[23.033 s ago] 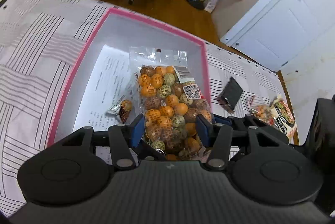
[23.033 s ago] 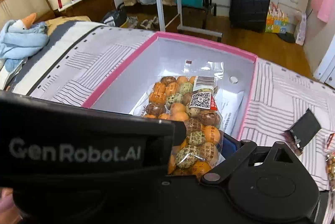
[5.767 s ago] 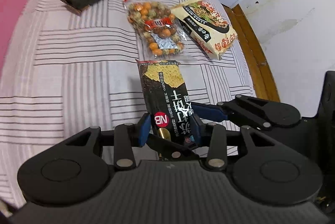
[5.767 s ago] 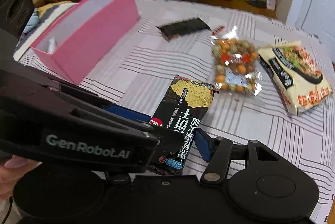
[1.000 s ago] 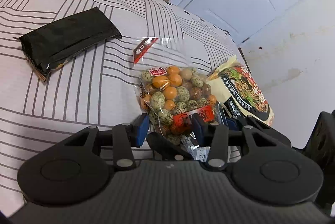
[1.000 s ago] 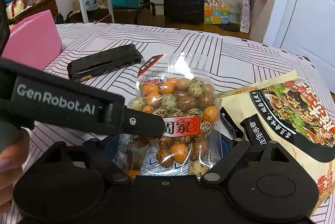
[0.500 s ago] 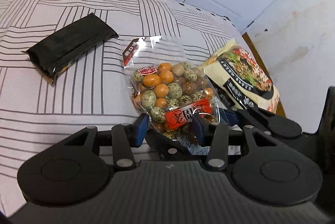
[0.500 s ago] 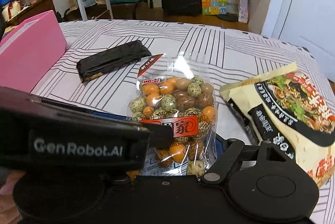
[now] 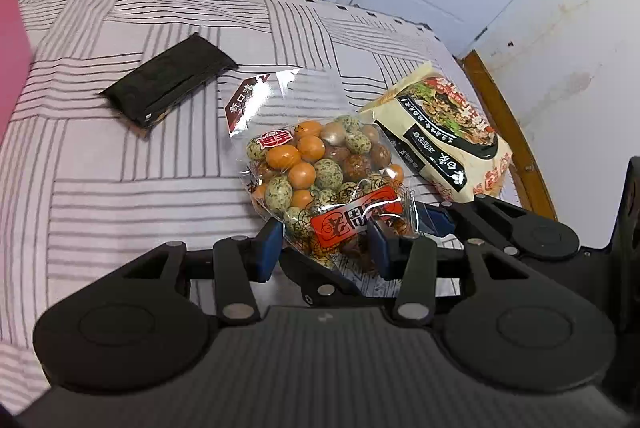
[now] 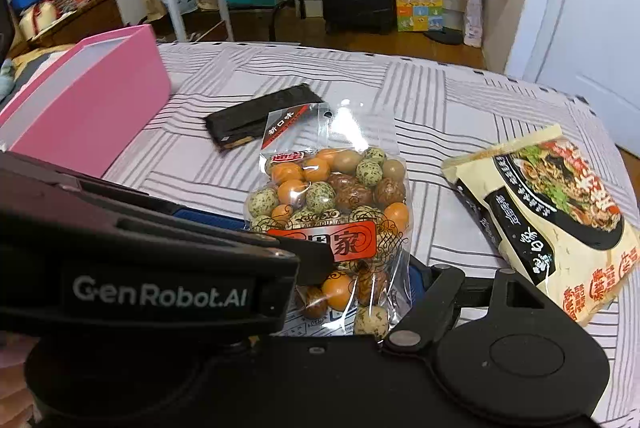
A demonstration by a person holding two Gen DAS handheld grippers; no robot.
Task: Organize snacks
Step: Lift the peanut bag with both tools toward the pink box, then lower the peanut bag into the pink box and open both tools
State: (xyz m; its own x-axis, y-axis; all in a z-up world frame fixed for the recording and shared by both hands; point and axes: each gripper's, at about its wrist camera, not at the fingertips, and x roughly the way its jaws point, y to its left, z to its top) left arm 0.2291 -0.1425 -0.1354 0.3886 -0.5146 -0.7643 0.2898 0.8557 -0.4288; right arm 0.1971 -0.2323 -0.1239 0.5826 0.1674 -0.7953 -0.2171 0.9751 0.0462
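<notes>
Clear candy bag (image 9: 325, 175) pinched by left gripper (image 9: 323, 244) and right gripper (image 10: 352, 268); lift level toward pink box (image 10: 86, 100).

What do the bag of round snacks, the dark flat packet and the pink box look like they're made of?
Bag of round snacks: clear glossy plastic film; the contents show through and it glints and crinkles.
Dark flat packet: probably matte black plastic or foil wrap with crimped ends; hard to tell which.
Pink box: likely stiff cardboard with a smooth matte pink face and straight flat walls.
</notes>
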